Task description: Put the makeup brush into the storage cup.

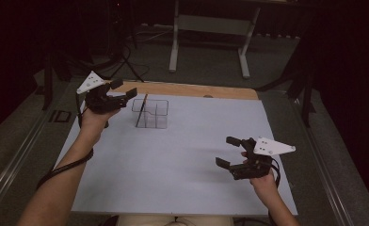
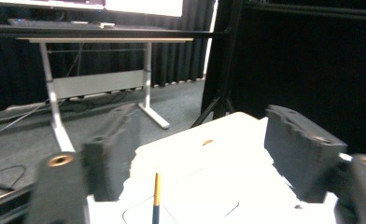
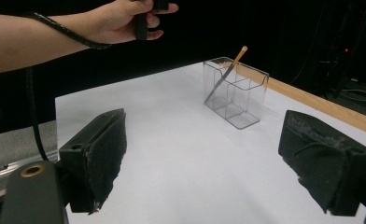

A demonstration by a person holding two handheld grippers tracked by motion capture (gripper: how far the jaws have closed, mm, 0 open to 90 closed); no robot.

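A clear plastic organizer with compartments stands on the white table sheet toward the back left. A pencil leans inside it, tip down; the pencil and organizer also appear in the right gripper view. My left gripper hovers open just left of the organizer, above the table, with nothing between its jaws. In the left gripper view the pencil rises between the wide-apart jaws. My right gripper is open and empty over the front right of the sheet.
A wooden strip runs along the table's far edge. Beyond it stands a desk frame with white legs on grey carpet. Dark stands and curtains flank the table. A cable trails from the left gripper along the forearm.
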